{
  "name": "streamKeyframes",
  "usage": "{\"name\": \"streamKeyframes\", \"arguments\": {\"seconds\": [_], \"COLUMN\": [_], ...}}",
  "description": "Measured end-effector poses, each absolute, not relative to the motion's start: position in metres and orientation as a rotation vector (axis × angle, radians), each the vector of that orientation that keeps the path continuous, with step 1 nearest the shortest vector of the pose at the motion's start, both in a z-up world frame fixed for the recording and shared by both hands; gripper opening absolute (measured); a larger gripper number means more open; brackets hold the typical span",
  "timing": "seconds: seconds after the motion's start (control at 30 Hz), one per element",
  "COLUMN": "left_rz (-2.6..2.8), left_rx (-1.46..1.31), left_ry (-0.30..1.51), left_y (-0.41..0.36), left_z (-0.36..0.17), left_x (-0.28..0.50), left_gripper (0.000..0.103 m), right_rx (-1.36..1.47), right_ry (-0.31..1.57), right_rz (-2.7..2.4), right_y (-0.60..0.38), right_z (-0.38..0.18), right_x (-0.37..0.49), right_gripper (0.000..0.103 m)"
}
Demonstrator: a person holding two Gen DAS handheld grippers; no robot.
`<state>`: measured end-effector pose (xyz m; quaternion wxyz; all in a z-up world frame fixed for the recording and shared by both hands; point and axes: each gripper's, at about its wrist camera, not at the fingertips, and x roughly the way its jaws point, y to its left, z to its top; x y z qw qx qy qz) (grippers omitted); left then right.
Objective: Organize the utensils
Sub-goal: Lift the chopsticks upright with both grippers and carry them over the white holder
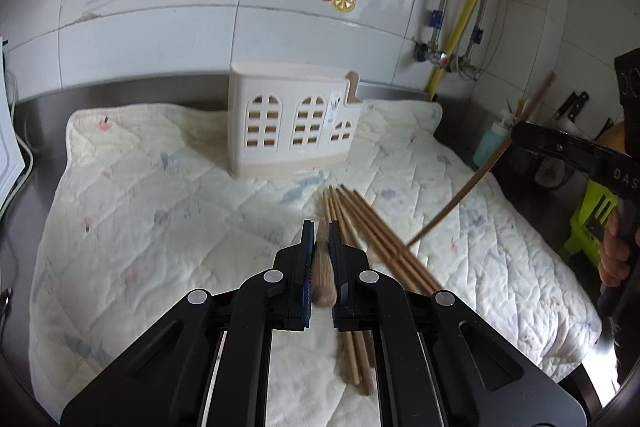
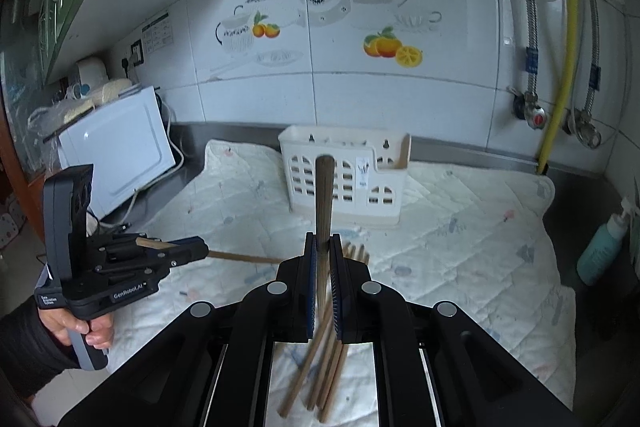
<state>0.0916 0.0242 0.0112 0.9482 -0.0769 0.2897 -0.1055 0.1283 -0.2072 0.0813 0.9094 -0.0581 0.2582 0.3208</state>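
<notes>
Both grippers clamp one chopstick each, left gripper (image 1: 320,227) and right gripper (image 2: 322,239), holder (image 2: 344,179) ahead beyond the loose chopsticks (image 1: 360,223); risk: thin sticks pivot between pads, missing the holder's opening.

Both wrist cameras ride close behind their own fingers, looking down and forward toward the tiled back wall. The left view faces the holder (image 1: 294,125) from the near edge; the right view sees it too (image 2: 346,179), each catching the other gripper at its side
</notes>
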Motion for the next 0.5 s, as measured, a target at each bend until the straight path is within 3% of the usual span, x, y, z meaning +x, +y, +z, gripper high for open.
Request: {"name": "streamKeyframes", "arguments": {"seconds": [0.5], "left_rz": [-0.247], "left_rx": [-0.058], "left_ry": [0.542], "left_y": [0.03], "left_z": [0.088], "left_x": [0.148], "left_gripper": [0.005], "right_rx": [-0.134], "right_ry": [0.467], "right_rz": [0.651], "right_y": [-0.184], "right_z": [0.149], "right_x": [0.193], "right_gripper": [0.007]}}
